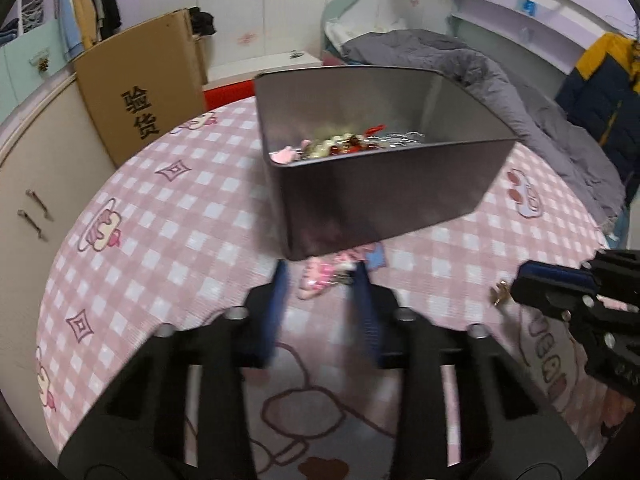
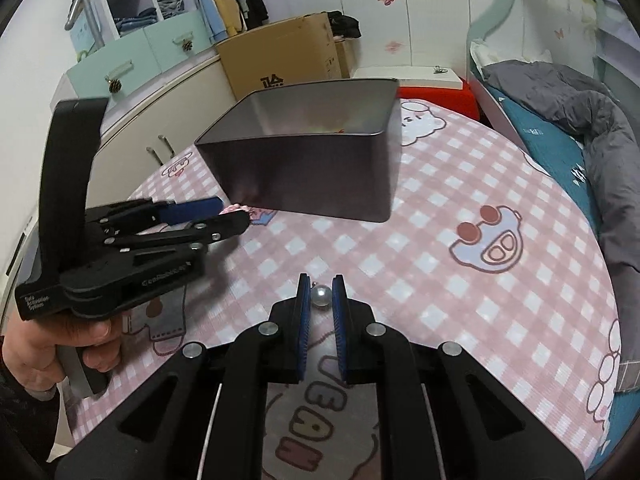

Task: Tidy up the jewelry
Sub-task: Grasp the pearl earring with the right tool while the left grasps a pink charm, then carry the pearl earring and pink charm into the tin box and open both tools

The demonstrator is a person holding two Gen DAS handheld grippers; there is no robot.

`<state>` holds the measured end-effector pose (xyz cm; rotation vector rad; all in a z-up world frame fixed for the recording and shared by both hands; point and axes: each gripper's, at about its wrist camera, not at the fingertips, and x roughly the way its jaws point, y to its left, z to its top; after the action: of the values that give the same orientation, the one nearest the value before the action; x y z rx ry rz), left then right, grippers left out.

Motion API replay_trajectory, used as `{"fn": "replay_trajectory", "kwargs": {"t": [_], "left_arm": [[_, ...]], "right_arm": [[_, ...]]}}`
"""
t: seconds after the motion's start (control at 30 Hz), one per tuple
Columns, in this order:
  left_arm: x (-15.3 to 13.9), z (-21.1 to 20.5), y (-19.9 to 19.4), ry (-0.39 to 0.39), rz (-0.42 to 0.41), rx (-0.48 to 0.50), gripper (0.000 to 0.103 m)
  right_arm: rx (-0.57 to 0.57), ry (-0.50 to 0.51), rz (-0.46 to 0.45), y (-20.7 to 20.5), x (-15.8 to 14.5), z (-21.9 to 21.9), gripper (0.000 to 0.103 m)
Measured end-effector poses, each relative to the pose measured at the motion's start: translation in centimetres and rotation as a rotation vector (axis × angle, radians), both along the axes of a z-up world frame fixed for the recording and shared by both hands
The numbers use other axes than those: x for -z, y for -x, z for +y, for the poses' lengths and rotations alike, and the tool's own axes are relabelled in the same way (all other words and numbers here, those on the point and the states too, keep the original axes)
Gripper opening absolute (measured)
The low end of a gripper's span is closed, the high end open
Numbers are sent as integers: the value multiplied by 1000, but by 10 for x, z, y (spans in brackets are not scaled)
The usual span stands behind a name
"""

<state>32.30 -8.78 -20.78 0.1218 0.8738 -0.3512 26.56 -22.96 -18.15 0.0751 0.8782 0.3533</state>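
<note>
A grey metal tin [image 1: 380, 188] [image 2: 312, 176] stands on the pink checked cloth [image 1: 180, 220]. Inside it lie several pieces of jewelry [image 1: 348, 144]: pearls, red beads and a pink piece. My left gripper [image 1: 322, 276] [image 2: 234, 216] is just in front of the tin's near corner, shut on a pink ornament [image 1: 320, 280] that rests on the cloth. My right gripper [image 2: 322, 286] [image 1: 516, 284] is further to the right, shut on a small pearl piece [image 2: 322, 295] with a gold part [image 1: 500, 292].
A cardboard box [image 1: 140, 92] [image 2: 280, 56] leans on pale cabinets [image 1: 44, 184] behind the cloth on the left. A grey duvet [image 1: 520, 92] [image 2: 600, 140] lies bunched along the right. A hand [image 2: 80, 336] holds the left gripper's handle.
</note>
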Motion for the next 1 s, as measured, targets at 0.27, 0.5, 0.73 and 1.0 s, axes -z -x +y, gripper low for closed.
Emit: {"fn": "replay_trajectory", "kwargs": {"t": [0.27,0.5,0.73,1.0], "left_arm": [[-4,24,22,112,25,26,23],[-44,51,42,171,-52,9,23],[-106,69,46,200,-186,15,23],[-152,53,29,208,-280,48,23]], "right_arm": [[0,-8,-30,4,-17,-4,10],[-24,-4,-97,6,-50,-4,10],[-54,-8,-219,4,-109,1,10],[-62,13,-324,-17,-162,5,10]]}}
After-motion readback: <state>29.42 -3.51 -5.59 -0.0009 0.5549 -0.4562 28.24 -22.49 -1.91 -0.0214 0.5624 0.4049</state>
